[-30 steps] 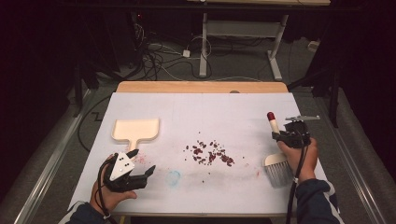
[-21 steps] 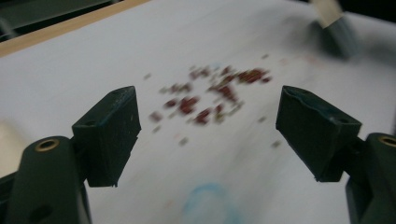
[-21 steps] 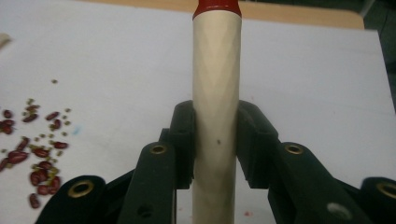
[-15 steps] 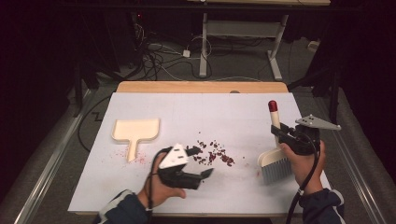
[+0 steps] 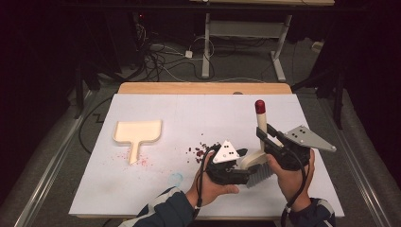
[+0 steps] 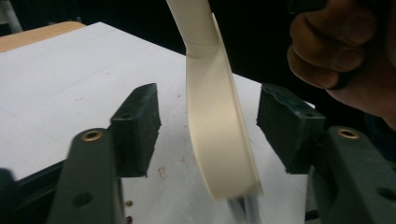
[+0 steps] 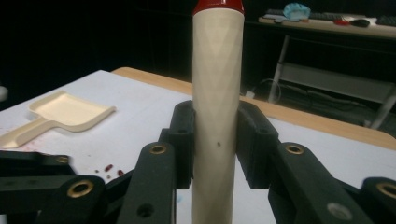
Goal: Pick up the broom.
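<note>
My right claw (image 7: 215, 140) pinches the brush (image 7: 217, 93) handle upright; my left claw (image 6: 210, 126), closing in, straddles the brush head, pads not touching.

Cream brush (image 5: 259, 142), red-tipped; cream dustpan (image 5: 138, 133); white table (image 5: 189, 118).

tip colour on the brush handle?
Red cap on the cream plastic brush handle; clearest in the right gripper view.

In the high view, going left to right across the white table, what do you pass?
Dustpan → scattered red crumbs → left gripper → brush, its handle clamped in the right gripper.
</note>
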### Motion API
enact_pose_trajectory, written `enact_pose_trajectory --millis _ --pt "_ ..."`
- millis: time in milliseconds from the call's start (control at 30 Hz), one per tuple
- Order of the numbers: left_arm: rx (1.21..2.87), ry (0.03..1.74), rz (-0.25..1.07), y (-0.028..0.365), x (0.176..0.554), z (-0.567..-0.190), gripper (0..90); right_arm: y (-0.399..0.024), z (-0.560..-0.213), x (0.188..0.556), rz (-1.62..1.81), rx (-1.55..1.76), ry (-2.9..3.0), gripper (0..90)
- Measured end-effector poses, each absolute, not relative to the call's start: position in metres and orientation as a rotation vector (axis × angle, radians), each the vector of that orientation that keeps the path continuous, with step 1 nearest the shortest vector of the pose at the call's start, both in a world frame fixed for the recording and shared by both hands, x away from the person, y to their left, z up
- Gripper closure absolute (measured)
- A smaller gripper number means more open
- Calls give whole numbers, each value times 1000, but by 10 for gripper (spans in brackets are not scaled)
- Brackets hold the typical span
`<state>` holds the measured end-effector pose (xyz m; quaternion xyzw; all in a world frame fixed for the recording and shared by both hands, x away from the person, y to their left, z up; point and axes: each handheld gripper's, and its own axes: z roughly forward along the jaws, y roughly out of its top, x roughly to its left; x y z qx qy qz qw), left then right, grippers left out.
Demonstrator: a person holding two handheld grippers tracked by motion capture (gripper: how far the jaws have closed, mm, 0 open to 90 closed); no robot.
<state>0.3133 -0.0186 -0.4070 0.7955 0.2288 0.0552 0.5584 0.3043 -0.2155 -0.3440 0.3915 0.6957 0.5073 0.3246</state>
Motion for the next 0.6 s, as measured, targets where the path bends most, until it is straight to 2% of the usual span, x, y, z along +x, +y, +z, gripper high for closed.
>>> enact_pose_trajectory --millis 233,600 --pt "1893 482 115 -12 314 -407 592 -199 -339 290 1374 957 1841 704" --pt "1996 392 118 22 319 -402 657 -200 -336 284 1429 789 1970 664"
